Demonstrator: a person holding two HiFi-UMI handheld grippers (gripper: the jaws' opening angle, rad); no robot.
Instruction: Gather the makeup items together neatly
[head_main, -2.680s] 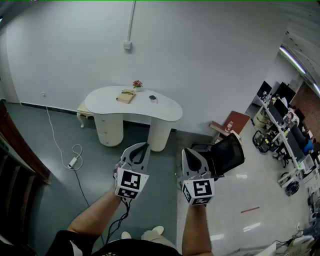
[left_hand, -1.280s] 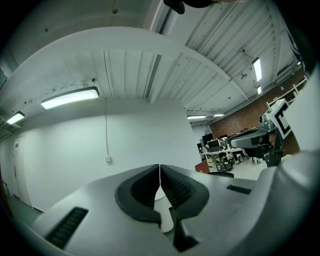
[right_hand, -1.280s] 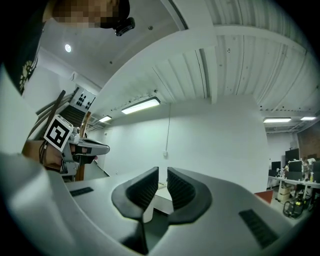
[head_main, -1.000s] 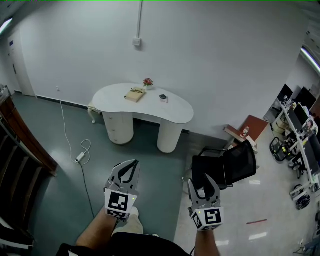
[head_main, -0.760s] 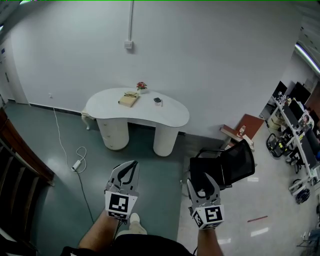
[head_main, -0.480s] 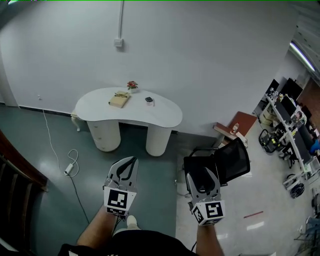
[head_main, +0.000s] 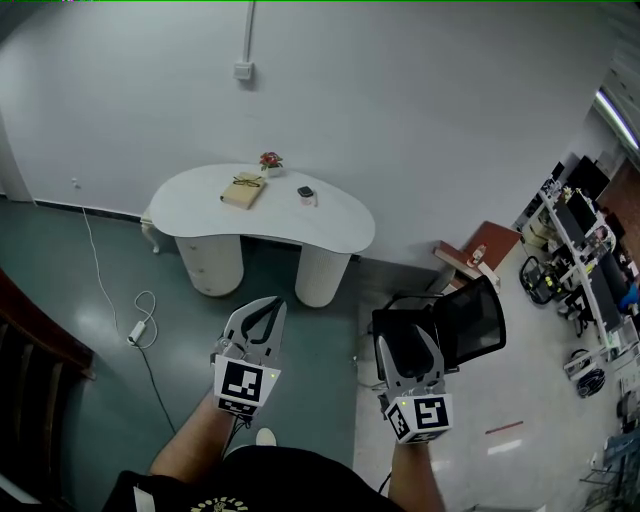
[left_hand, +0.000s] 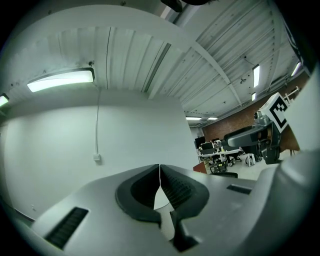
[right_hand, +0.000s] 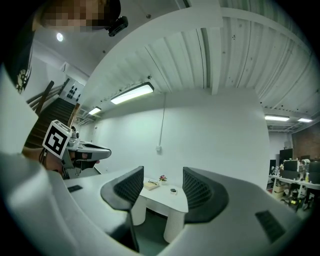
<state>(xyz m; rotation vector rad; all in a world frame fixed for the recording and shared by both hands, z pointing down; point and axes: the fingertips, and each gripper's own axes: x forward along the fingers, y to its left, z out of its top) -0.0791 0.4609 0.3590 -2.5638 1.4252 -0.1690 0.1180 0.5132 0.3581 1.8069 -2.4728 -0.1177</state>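
Left gripper (head_main: 270, 303) fingers touching; right gripper (head_main: 406, 338) fingers just opening, empty — small pot (head_main: 272, 170) on your white curved worktop (head_main: 330, 225) is holding red flowers (head_main: 269, 157).

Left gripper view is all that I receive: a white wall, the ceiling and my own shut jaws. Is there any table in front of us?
Observer: Yes. The head view shows a white curved table by the wall, some way off across the floor.
Operator: What lies on it?
Observer: A tan box, a small flower pot and a small dark round item; they are too small to tell more.
Operator: Is the other gripper ready?
Observer: The right gripper has just been opening its jaws; they stand apart with nothing between them.
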